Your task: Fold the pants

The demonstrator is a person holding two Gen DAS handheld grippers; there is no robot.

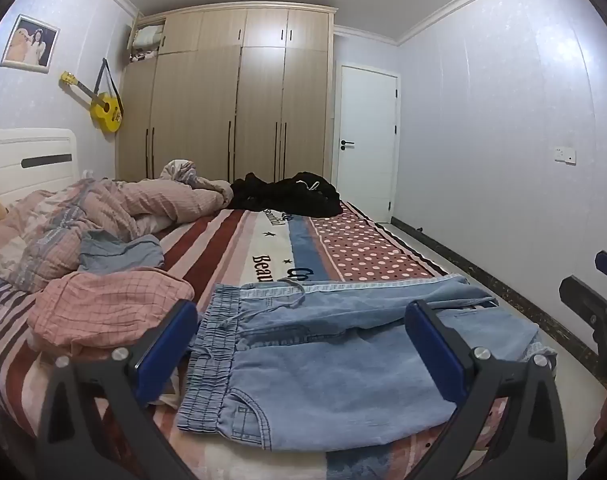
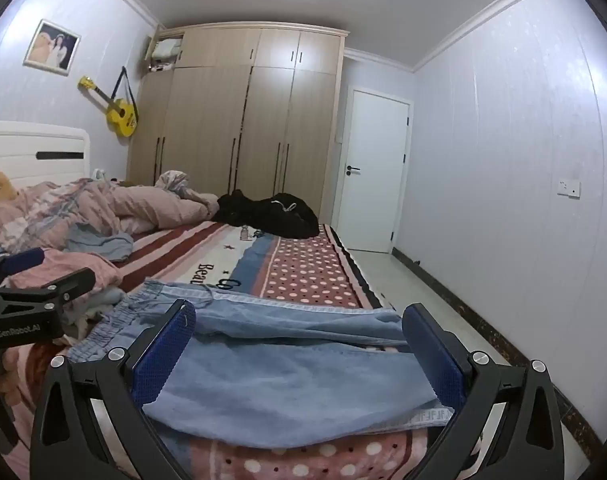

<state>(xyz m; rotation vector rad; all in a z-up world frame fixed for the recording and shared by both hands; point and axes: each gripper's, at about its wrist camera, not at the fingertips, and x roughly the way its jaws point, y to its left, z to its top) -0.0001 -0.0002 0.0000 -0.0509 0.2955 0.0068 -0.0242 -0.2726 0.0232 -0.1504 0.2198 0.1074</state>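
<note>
Light blue denim pants (image 1: 323, 356) lie flat across the near edge of the bed, elastic waistband at the left, legs running right. They also show in the right wrist view (image 2: 287, 376), where the two legs lie one over the other. My left gripper (image 1: 303, 344) is open, hovering over the waist and seat area, holding nothing. My right gripper (image 2: 299, 344) is open over the leg end, holding nothing. The right gripper shows at the right edge of the left wrist view (image 1: 599, 304); the left gripper shows at the left of the right wrist view (image 2: 27, 292).
A pink checked garment (image 1: 107, 308) and a grey-blue garment (image 1: 119, 254) lie left of the pants. A pink crumpled duvet (image 1: 103, 208) and a black clothes pile (image 1: 291, 194) lie farther back. The bed's right edge (image 1: 407, 240) drops to the floor beside the wall.
</note>
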